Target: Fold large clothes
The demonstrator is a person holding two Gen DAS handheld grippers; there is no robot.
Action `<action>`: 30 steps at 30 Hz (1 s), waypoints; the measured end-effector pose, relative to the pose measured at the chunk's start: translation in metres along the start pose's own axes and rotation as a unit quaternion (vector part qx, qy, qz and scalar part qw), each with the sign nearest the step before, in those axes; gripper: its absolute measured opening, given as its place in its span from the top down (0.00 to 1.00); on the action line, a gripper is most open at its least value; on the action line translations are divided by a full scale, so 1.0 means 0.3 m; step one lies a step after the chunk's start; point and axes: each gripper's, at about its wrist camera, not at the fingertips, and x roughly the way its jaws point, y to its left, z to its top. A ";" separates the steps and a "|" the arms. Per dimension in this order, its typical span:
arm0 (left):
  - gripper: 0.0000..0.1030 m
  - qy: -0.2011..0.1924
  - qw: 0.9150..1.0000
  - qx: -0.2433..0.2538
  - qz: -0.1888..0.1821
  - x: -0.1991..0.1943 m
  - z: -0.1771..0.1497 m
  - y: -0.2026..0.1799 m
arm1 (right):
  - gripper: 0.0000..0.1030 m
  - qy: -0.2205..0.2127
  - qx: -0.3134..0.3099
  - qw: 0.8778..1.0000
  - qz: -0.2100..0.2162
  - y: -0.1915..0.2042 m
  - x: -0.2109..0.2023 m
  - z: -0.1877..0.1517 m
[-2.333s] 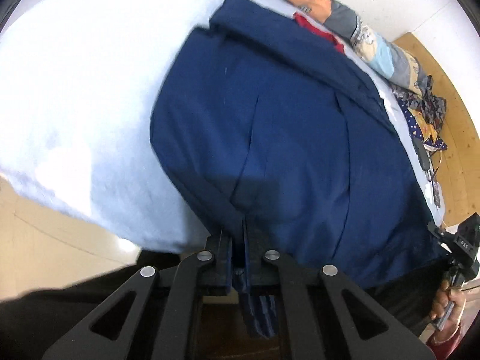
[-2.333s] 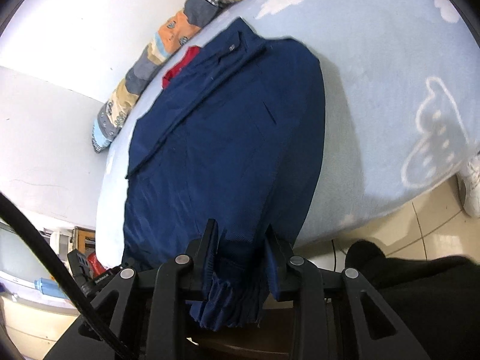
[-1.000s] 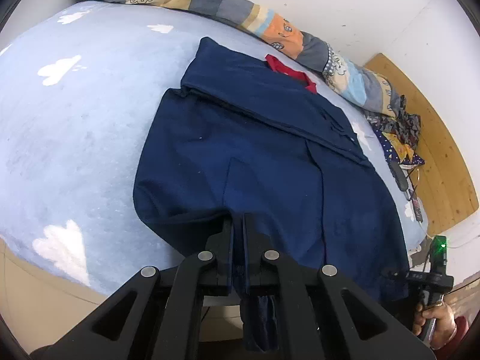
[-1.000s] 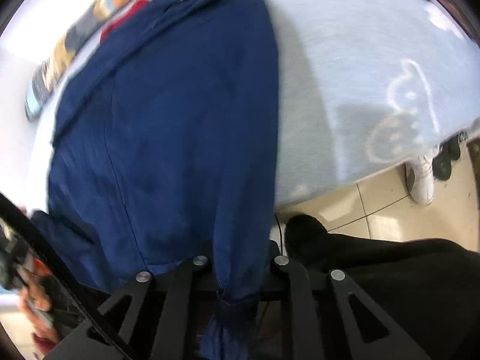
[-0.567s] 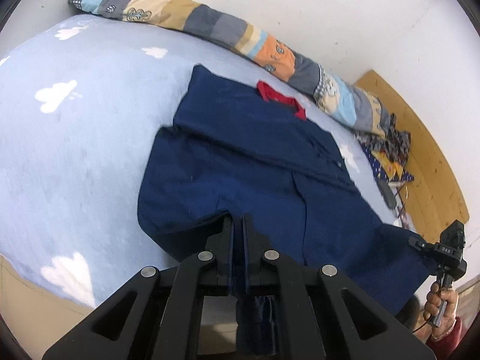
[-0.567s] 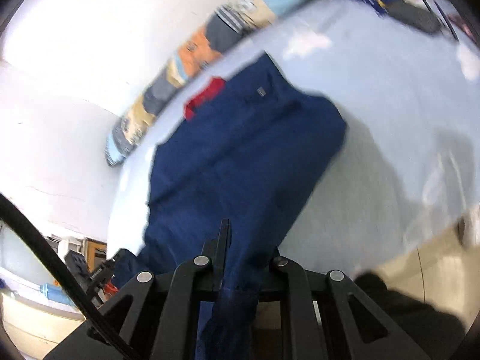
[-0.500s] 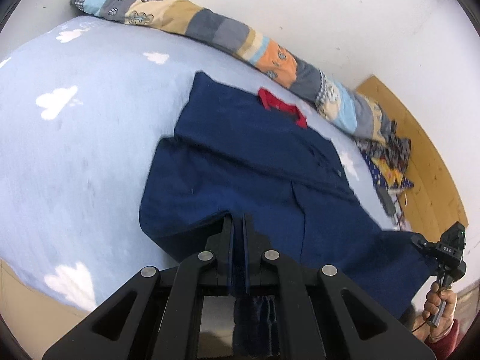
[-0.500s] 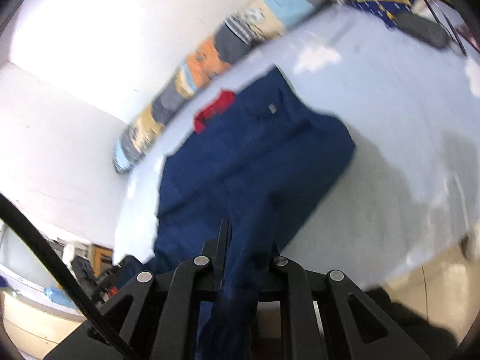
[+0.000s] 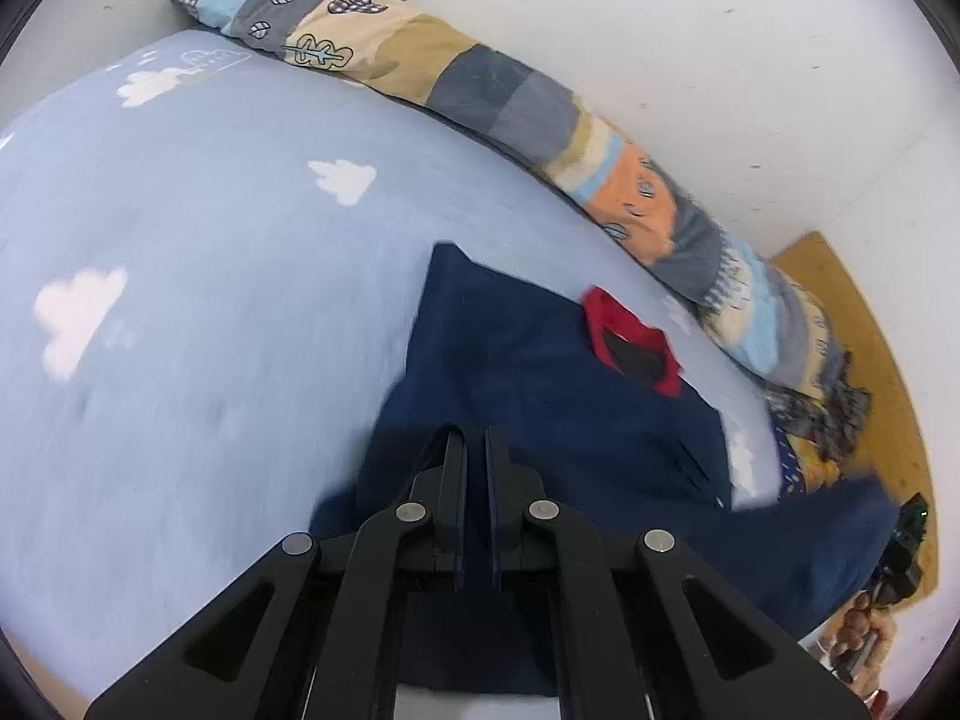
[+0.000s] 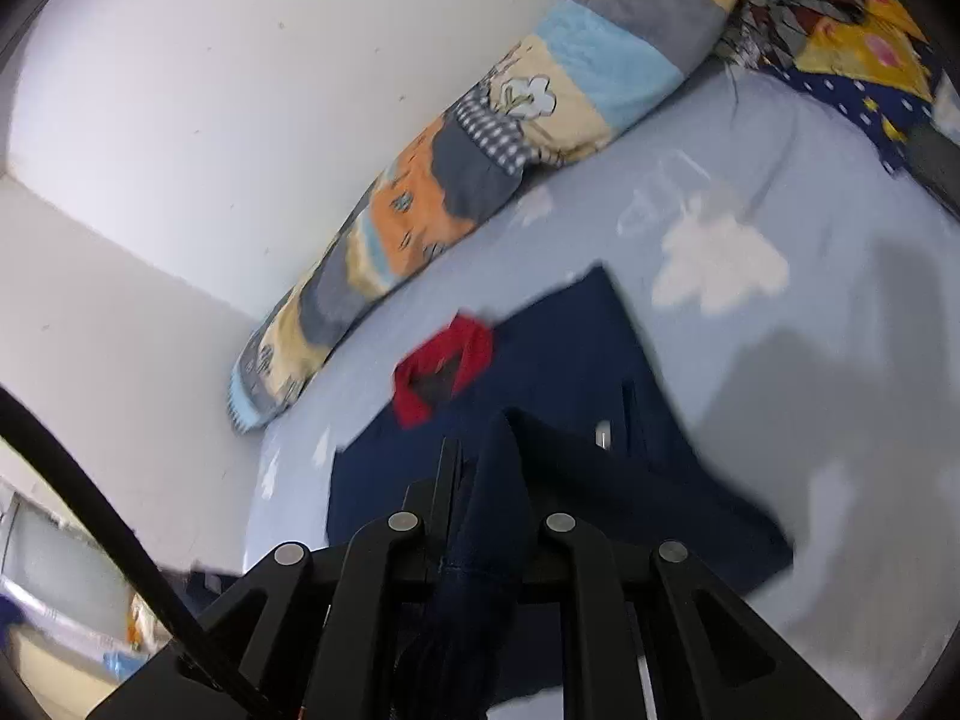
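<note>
- With both corners of its near hem pinched and raised, the navy garment (image 9: 540, 372) is mid-way through a bottom-to-top fold on the bed (image 9: 198, 276).
- The left tool (image 9: 474, 438) is all but fully closed, a thin layer of navy cloth clamped between its jaws and the hem trailing down behind them.
- The right tool (image 10: 486, 450) is closed on a thicker bunch of the same cloth, which hangs between its jaws; the jaws stand slightly apart only because of the fabric.
- The garment's upper half lies flat on the cloud-print sheet, its red collar (image 9: 630, 342) pointing toward the patchwork bolster (image 9: 480, 96) along the wall; the lower half is lifted off the bed and sags between the two tools.
- In the left view the person's right hand (image 9: 864, 636) shows at the far edge, gripping its handle.
- My judgement: the next move calls for carrying both corners on toward the collar, level with each other, then lowering so the hem lands square on the shoulders.
- The risk I see is one corner leading, which would skew the fold or drag the flat half along the sheet.
</note>
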 end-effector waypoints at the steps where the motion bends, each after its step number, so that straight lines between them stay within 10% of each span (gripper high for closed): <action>1: 0.95 -0.001 1.000 -0.002 0.007 0.047 0.039 -0.003 | 0.88 -0.001 0.003 1.000 -0.005 -0.006 0.049 0.048; 8: 0.95 0.030 0.998 0.001 0.054 0.401 0.258 -0.048 | 0.88 0.014 0.030 0.997 -0.066 -0.125 0.434 0.294; 15: 0.91 0.093 0.991 -0.065 0.068 0.648 0.309 0.066 | 0.86 0.059 0.125 0.986 -0.087 -0.335 0.725 0.313; 17: 0.91 0.097 0.990 -0.089 0.042 0.656 0.313 0.104 | 0.74 0.059 0.140 0.987 -0.058 -0.353 0.720 0.325; 19: 0.91 0.098 0.991 -0.092 0.027 0.649 0.317 0.113 | 0.35 0.042 0.143 0.988 -0.026 -0.360 0.687 0.355; 26: 0.87 0.090 0.993 -0.081 -0.008 0.588 0.358 0.094 | 0.25 -0.031 0.126 0.991 -0.011 -0.334 0.497 0.467; 28: 0.79 0.087 0.992 -0.086 -0.023 0.560 0.378 0.093 | 0.24 -0.040 0.098 0.994 -0.013 -0.290 0.452 0.469; 30: 0.35 0.047 0.994 -0.093 -0.021 0.503 0.400 0.107 | 0.24 -0.036 0.051 0.998 -0.022 -0.219 0.440 0.449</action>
